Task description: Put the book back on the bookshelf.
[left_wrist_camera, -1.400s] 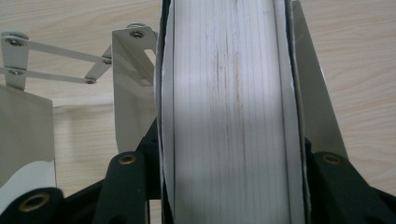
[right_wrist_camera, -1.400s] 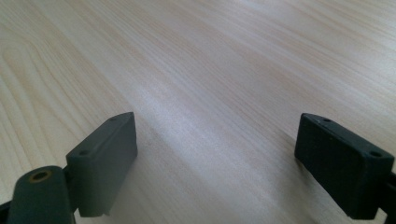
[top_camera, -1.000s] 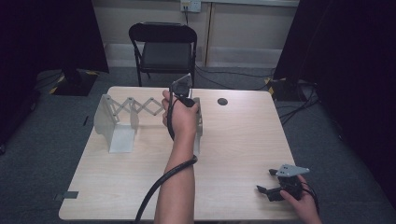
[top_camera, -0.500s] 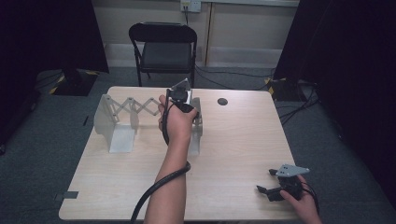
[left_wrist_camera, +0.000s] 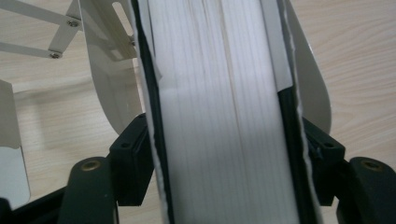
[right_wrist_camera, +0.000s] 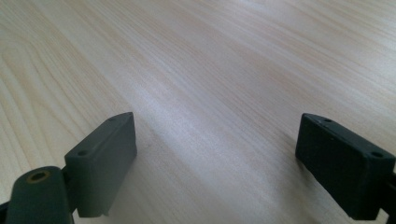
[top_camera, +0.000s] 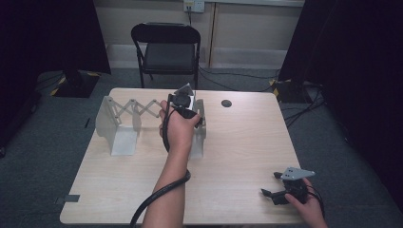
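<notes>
Books (left_wrist_camera: 224, 116), one thick white block of pages between black covers, are standing between the left gripper (top_camera: 186, 105)'s jaws, beside the right-hand panel of the white expanding rack (top_camera: 116, 124). Those jaws have just been opening, and whether the pads are pressing the covers I cannot tell. Well away from the rack, the right gripper (top_camera: 271, 190) is resting on the table (top_camera: 237, 142), jaws wide apart.
</notes>
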{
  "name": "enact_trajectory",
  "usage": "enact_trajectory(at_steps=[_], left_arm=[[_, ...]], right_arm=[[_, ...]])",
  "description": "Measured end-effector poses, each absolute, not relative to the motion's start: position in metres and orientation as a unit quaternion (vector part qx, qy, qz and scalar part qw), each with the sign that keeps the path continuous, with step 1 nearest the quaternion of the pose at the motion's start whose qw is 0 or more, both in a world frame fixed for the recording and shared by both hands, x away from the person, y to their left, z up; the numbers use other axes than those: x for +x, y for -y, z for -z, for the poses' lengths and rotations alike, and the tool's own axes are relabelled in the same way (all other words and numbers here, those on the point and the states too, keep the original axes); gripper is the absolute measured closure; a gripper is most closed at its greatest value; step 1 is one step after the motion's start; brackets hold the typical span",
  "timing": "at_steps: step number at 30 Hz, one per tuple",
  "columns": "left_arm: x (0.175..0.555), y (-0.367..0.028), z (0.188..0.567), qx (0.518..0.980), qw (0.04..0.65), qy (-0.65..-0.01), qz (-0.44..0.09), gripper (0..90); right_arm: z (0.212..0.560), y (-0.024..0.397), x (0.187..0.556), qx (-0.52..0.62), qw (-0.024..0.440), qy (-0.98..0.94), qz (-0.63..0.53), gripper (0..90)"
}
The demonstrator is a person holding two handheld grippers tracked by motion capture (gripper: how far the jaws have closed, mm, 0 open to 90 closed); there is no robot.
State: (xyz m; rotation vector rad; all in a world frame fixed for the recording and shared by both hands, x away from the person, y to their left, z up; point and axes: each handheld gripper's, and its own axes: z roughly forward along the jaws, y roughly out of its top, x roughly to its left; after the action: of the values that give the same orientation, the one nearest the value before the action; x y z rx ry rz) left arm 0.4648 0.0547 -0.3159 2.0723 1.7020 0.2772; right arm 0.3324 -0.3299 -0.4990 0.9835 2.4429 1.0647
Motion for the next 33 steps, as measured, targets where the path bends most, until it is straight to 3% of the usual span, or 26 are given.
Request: enact_trajectory(at_steps=[33], left_arm=[[0.446,-0.065,0.324,0.779,0.230,-0.577,-0.081,26.9]], right_arm=[[0.499,0.330,0.332,0.343,0.149,-0.851,-0.370,12.0]])
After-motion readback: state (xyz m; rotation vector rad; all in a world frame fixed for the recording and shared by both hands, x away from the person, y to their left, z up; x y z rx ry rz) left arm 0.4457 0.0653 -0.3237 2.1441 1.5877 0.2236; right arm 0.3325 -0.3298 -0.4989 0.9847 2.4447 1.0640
